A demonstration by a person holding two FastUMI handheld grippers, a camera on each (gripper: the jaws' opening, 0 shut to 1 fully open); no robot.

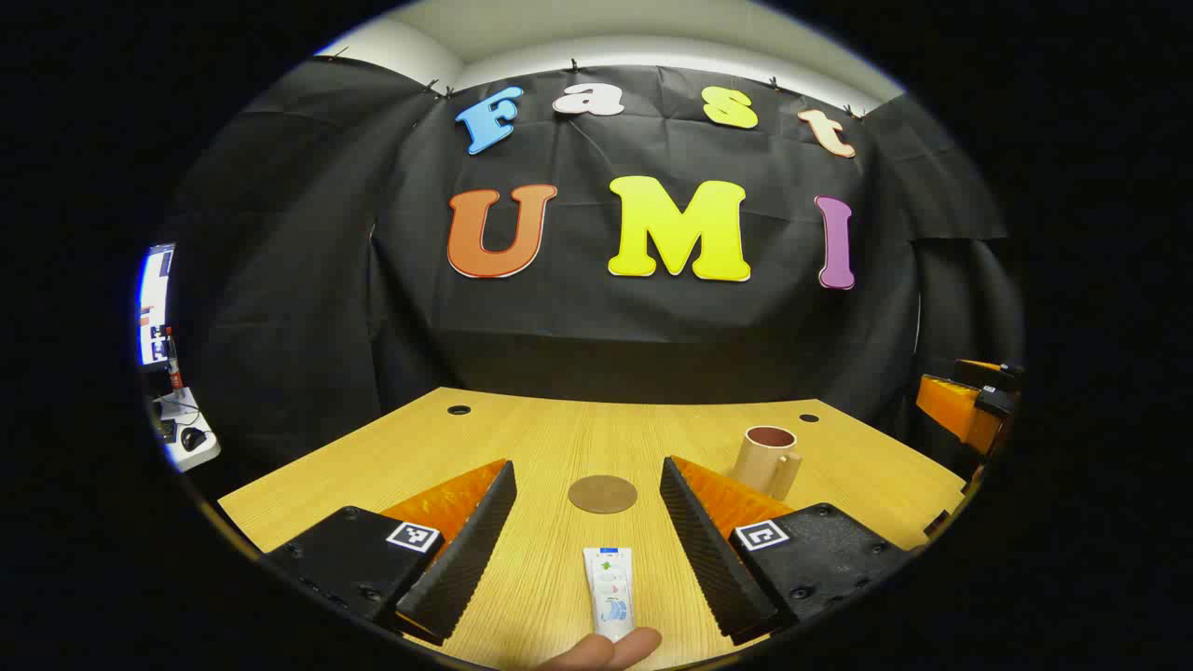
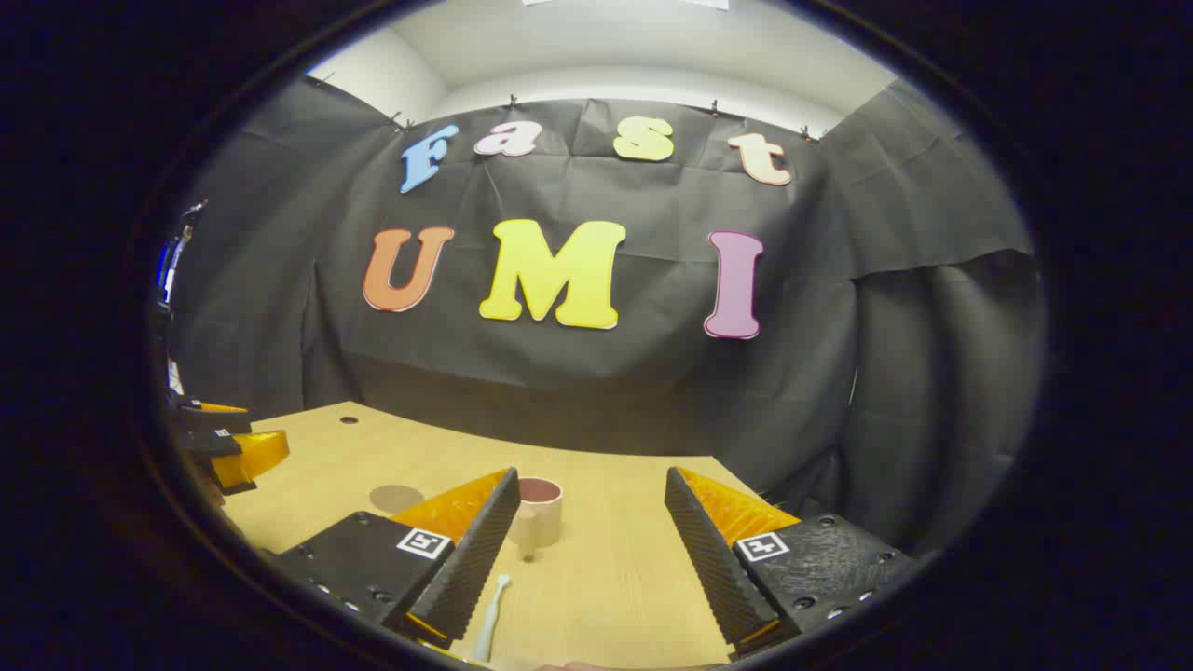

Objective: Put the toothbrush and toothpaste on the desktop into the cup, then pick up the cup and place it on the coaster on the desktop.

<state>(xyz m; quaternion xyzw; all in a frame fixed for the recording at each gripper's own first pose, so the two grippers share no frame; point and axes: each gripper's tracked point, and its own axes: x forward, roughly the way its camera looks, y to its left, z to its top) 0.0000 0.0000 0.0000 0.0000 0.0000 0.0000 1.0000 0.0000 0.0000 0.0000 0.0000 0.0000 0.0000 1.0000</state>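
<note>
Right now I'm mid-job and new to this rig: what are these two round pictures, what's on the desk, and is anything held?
Each picture comes from a camera riding on a hand-held two-finger gripper. In the left gripper view, the left gripper stands open over the toothpaste, with the coaster and cup beyond on the desk. In the right gripper view, the right gripper is open too, with the toothbrush lying near it. Nothing is held.

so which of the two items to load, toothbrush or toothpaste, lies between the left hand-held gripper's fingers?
The toothpaste: the white tube lies flat on the desk between the open left hand-held gripper fingers. The toothbrush lies by the right hand-held gripper instead.
</note>
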